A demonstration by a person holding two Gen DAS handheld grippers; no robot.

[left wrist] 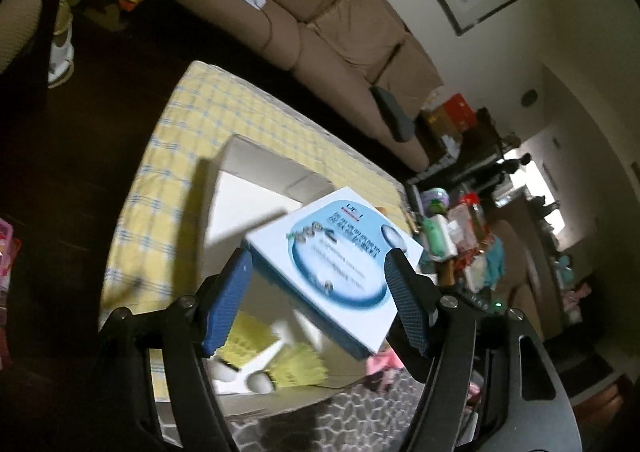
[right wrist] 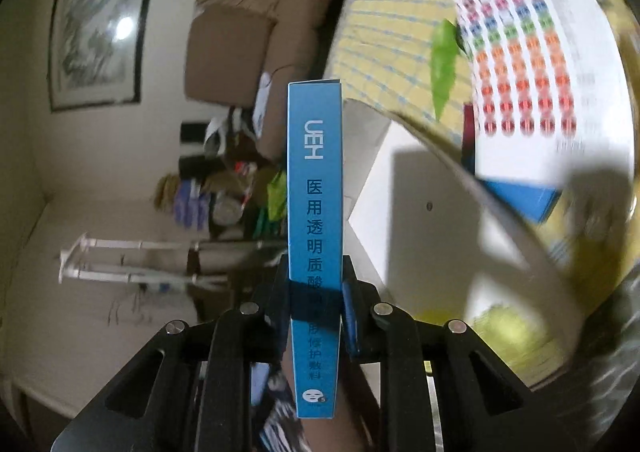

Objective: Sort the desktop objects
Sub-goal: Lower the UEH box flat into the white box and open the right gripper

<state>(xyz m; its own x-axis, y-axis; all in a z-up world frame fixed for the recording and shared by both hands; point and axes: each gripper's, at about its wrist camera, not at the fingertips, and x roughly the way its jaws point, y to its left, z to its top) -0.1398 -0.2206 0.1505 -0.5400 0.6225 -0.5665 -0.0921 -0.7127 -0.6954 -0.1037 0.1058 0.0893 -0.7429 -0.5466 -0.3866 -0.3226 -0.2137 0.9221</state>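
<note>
My left gripper (left wrist: 320,292) is shut on a flat white box with a blue oval print (left wrist: 340,260), held tilted above an open white cardboard box (left wrist: 256,192) on the yellow checked tablecloth (left wrist: 180,140). My right gripper (right wrist: 316,292) is shut on a thin blue box marked UEH (right wrist: 316,212), held upright on its edge. In the right wrist view the left-held box (right wrist: 532,64) shows its back with rows of coloured marks, above the white box (right wrist: 420,188).
Yellow shuttlecocks (left wrist: 296,368) lie low in the left wrist view. A beige sofa (left wrist: 320,12) stands beyond the table. A cluttered side table (left wrist: 460,236) with bottles sits at the right. A green leaf-like item (right wrist: 444,64) lies on the cloth.
</note>
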